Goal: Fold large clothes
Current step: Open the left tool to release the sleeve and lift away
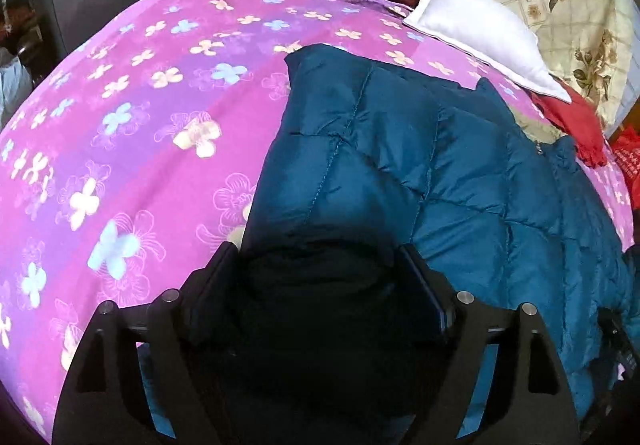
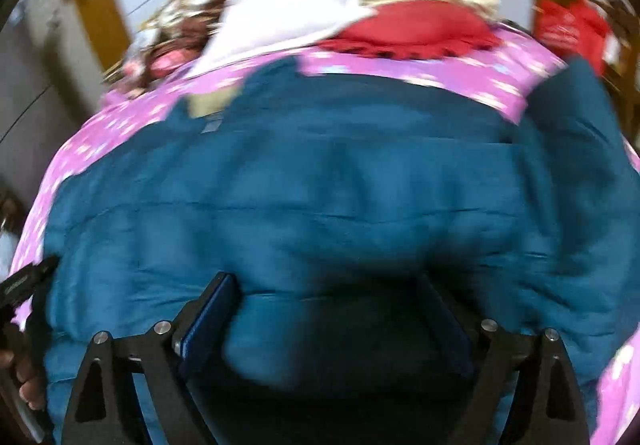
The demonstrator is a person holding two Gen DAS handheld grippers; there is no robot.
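1. Left wrist view: nearest us is the left gripper (image 1: 320, 277), its jaws standing wide over the near edge of the blue quilted jacket (image 1: 420, 165). A dark fold of fabric sits in the gap, but the pads do not seem to press it, so we judge nothing is held.
2. The jacket lies on the pink flowered bedspread (image 1: 140, 105), its left edge already looking doubled over. A white pillow (image 1: 480, 33) and a red cloth (image 1: 568, 121) lie beyond, clear of it.
3. Right wrist view: the right gripper (image 2: 332, 317) comes first — also wide, hovering over the jacket (image 2: 320, 185) with blue fabric bulging between the fingers but no clamp we can see. The picture is blurred.
4. The jacket spreads across the bedspread (image 2: 400, 73) — flat, we think, so the next fold can be taken from an edge.
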